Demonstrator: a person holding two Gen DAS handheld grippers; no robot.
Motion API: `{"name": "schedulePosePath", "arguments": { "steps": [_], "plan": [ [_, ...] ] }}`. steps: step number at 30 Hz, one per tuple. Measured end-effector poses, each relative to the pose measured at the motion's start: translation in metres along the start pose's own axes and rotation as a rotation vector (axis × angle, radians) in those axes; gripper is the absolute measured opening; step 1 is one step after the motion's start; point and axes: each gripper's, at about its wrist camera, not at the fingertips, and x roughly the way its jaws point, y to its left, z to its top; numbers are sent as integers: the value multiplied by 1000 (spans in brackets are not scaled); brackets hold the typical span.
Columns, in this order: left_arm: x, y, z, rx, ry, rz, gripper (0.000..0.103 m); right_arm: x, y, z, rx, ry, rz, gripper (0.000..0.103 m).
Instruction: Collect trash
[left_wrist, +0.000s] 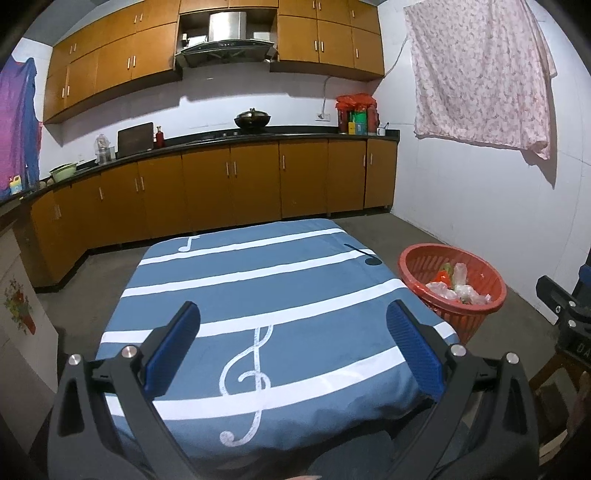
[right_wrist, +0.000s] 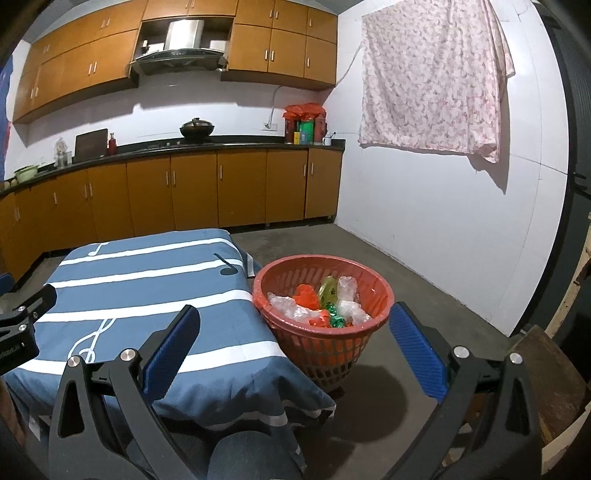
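A red plastic basket (right_wrist: 325, 343) stands on the floor beside the right edge of the table and also shows in the left wrist view (left_wrist: 421, 262). It holds crumpled trash (right_wrist: 321, 304): clear plastic, orange scraps and green wrappers. My left gripper (left_wrist: 293, 321) is open and empty above the near half of the table's blue striped cloth (left_wrist: 258, 280). My right gripper (right_wrist: 293, 323) is open and empty, raised in front of the basket and the table's right corner. No loose trash shows on the cloth.
Wooden kitchen cabinets (left_wrist: 229, 184) and a dark counter line the far wall. A floral cloth (right_wrist: 432, 77) hangs on the white right wall. Grey concrete floor (right_wrist: 424, 291) lies beyond the basket. A wooden piece (right_wrist: 546, 376) sits at the right edge.
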Motion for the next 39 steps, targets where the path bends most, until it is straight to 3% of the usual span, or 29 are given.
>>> {"name": "schedulePosePath", "arguments": {
  "steps": [11,39],
  "plan": [
    [-11,8,-10,-18,-1,25,99,-7,7,-5,-11,0,-26,101],
    [-13,-1,-12,-27,4,8,99,-10,9,-7,2,2,-24,101]
  ]
}}
